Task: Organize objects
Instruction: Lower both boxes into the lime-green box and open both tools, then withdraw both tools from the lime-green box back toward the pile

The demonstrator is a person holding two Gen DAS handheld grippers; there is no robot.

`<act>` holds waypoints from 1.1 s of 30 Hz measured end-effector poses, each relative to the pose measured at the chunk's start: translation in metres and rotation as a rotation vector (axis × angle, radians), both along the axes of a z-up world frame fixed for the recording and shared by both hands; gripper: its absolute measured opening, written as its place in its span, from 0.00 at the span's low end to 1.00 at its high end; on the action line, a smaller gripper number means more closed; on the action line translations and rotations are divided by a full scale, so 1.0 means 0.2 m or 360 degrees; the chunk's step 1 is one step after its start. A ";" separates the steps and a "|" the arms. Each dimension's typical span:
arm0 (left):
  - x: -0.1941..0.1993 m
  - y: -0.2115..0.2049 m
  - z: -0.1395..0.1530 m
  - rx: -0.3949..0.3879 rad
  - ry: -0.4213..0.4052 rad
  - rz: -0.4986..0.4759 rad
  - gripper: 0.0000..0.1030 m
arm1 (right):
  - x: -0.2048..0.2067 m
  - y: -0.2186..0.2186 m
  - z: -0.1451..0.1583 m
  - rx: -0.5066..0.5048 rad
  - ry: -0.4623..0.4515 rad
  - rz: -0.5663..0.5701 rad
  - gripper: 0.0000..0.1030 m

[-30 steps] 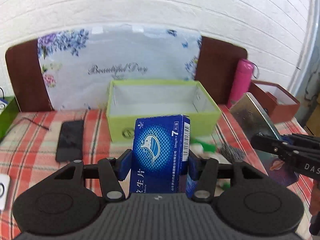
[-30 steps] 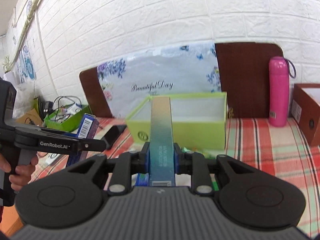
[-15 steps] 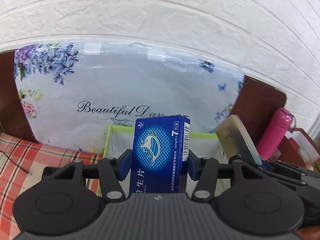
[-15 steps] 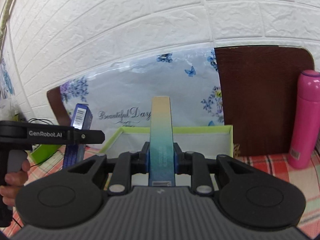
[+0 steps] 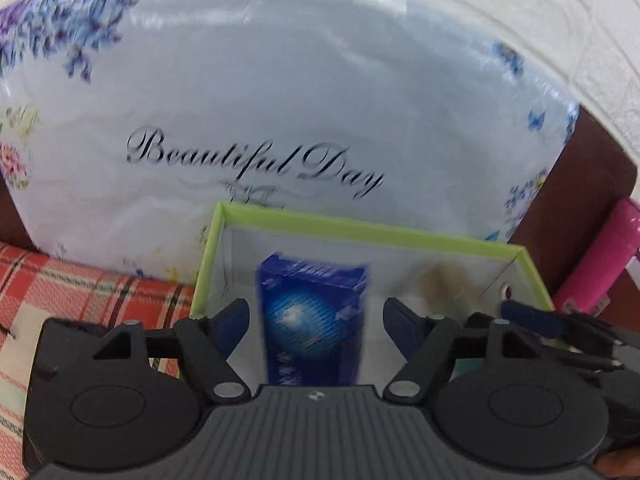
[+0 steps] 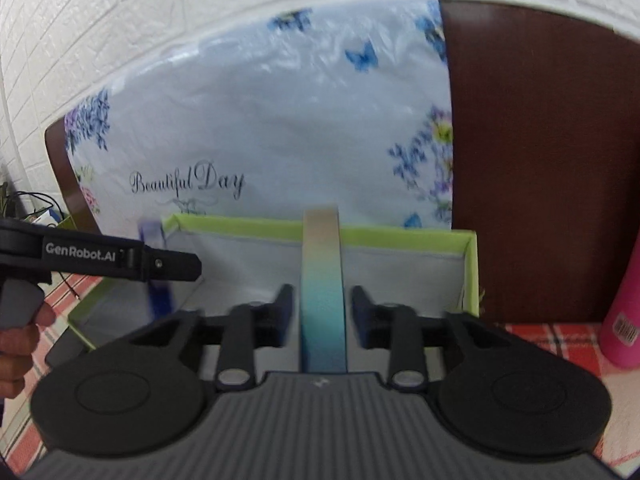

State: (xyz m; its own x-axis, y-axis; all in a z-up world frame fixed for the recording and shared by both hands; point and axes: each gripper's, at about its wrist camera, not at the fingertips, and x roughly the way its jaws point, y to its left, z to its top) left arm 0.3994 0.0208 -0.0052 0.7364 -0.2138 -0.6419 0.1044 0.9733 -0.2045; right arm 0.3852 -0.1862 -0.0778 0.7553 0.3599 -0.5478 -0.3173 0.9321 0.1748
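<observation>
**Both jaws apart over the green box**

Nearest in the left wrist view: left gripper [image 5: 316,320], jaws wide and just opened further, blue pads clear of the blue carton [image 5: 312,324] on either side. Carton upright between the pads, touching neither, blurred, inside the green box [image 5: 360,230]. To the right, at the edge, tip of the other tool reaching in over the box's right end. Inside the box near that end, a blurred tan-and-teal shape, too smeared to read.

Nearest in the right wrist view: right gripper [image 6: 322,312], jaws parted and just opened, a gap on each side of the slim gradient box [image 6: 323,280]. Slim box upright on its narrow edge between the pads, tan at the top fading to teal below, gripped by neither, standing within the green box's walls. At left, the left tool marked "GenRobot.AI", a hand [image 6: 20,340] on its trigger, with a blur of the blue carton just behind its tip at the box's left corner.

Under the box, a red plaid cloth [image 5: 80,292]. Just right of the box, a pink bottle [image 6: 624,312] standing on the cloth. Behind the box, a floral bag [image 5: 280,100] printed "Beautiful Day", leaning on a brown board [image 6: 540,160]. Farthest, a white brick wall [image 6: 120,20].
</observation>
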 end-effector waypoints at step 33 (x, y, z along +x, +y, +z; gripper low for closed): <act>-0.54 -0.09 -0.02 0.0088 -0.0057 0.0024 0.81 | -0.35 -0.11 0.16 -0.0360 0.0147 0.0199 0.83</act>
